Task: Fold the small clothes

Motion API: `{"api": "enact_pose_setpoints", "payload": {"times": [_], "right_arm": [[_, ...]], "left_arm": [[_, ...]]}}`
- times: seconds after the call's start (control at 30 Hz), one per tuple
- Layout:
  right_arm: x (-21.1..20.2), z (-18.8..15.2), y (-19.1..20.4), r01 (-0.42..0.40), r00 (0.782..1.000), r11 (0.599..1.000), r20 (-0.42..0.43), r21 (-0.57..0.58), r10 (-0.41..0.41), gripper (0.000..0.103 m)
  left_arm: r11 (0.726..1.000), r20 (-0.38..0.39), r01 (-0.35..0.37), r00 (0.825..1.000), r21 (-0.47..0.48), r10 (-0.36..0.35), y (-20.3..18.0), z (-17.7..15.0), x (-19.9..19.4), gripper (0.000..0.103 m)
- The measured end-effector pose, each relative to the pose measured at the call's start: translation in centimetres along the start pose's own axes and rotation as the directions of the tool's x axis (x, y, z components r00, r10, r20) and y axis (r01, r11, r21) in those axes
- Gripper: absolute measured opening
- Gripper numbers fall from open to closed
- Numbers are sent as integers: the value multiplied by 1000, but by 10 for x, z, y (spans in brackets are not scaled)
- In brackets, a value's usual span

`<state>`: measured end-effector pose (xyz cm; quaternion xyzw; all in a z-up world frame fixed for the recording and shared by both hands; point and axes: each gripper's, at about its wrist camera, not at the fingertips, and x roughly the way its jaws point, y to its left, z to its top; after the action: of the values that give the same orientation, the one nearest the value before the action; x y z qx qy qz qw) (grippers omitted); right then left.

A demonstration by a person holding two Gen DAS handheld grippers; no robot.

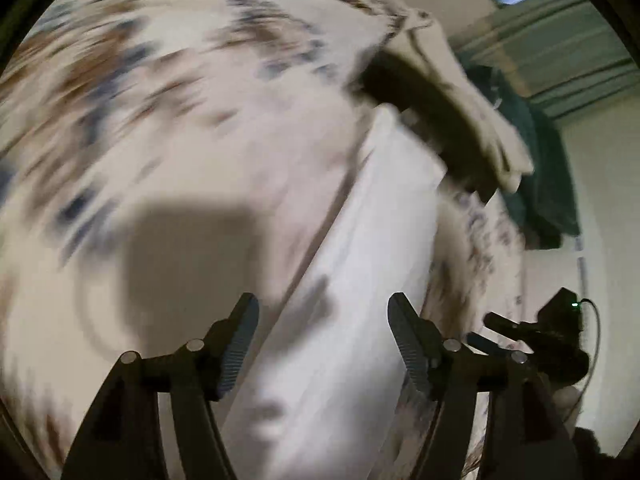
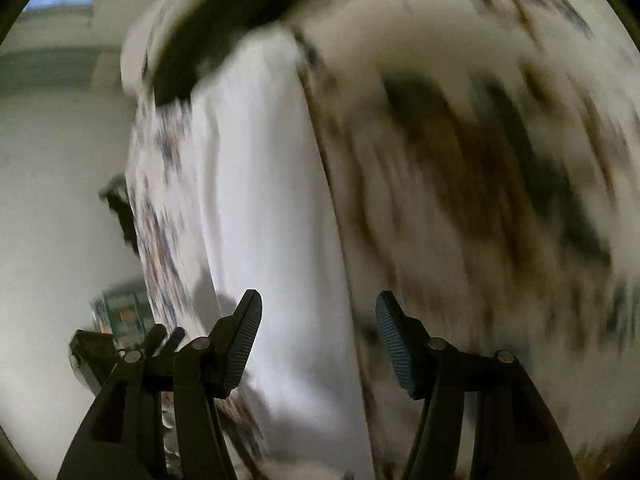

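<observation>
White garment [image 1: 352, 320] (blurred) lies below both spread hand-held grippers [image 2: 318, 336]

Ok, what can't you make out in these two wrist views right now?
- Patterned bedspread: print smeared by motion blur, both views.
- White garment: type and fold state unreadable, blurred.
- Dark item: identity unclear, blurred.
- Left tongs and right tongs: open, but contact with the cloth unclear.
</observation>
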<state>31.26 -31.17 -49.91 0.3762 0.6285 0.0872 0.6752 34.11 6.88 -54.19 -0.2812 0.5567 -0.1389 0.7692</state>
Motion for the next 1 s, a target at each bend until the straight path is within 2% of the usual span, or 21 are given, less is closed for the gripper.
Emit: {"api": "enact_pose_setpoints", "payload": {"times": [0.03, 0.1, 0.17, 0.27, 0.33, 0.37, 0.43, 0.47, 0.57, 0.6, 0.63, 0.7, 0.77, 0.8, 0.83, 0.87, 1.0], "right_arm": [[3, 21, 1, -19, 999, 1000, 28, 12, 18, 71], [17, 68, 6, -71, 995, 996, 72, 51, 68, 79], [41, 102, 6, -85, 992, 994, 97, 73, 78, 79], [66, 146, 18, -63, 991, 997, 117, 35, 59, 79], [82, 163, 31, -16, 994, 1000, 112, -10, 17, 79], [91, 171, 39, 49, 992, 998, 119, -44, -43, 79], [102, 184, 51, 205, 967, 974, 171, -94, -187, 65], [103, 189, 53, 273, 946, 958, 207, -89, -250, 64], [86, 196, 52, 322, 904, 947, 295, 7, -310, 62], [79, 196, 51, 317, 898, 948, 309, 38, -313, 62], [74, 195, 49, 294, 901, 954, 315, 59, -297, 62], [70, 196, 43, 144, 949, 987, 273, 78, -160, 62], [77, 197, 39, 10, 979, 996, 204, 85, -27, 63], [83, 199, 38, -43, 984, 996, 177, 80, 28, 66], [89, 201, 38, -73, 986, 994, 153, 76, 60, 67], [98, 204, 41, -95, 989, 993, 123, 63, 87, 67], [131, 217, 56, -142, 988, 990, 61, -7, 142, 67]], "left_arm": [[999, -11, 46, 999, 28, -46, -6, 31, 23, 65], [993, -32, 101, 995, 57, -99, -14, 65, 52, 65], [985, -67, 142, 988, 94, -136, -24, 103, 86, 65], [978, -106, 150, 985, 148, -135, -38, 138, 126, 65], [973, -112, 129, 988, 192, -109, -46, 151, 142, 65], [970, -106, 98, 991, 221, -76, -51, 157, 150, 65], [967, -93, 45, 995, 249, -23, -53, 164, 160, 65], [967, -90, 25, 996, 253, -3, -53, 166, 163, 65], [973, -96, 22, 995, 231, 0, -46, 171, 166, 65], [974, -98, 26, 995, 224, -5, -43, 172, 165, 65], [976, -101, 31, 995, 216, -9, -41, 172, 163, 65], [978, -107, 66, 993, 195, -46, -36, 172, 155, 65], [975, -132, 151, 983, 164, -130, -29, 166, 149, 65], [967, -157, 213, 969, 141, -190, -26, 163, 150, 65], [963, -172, 237, 962, 130, -213, -24, 162, 150, 65], [953, -202, 276, 947, 125, -248, -25, 158, 157, 65], [942, -252, 302, 932, 150, -258, -31, 153, 178, 65]]}}
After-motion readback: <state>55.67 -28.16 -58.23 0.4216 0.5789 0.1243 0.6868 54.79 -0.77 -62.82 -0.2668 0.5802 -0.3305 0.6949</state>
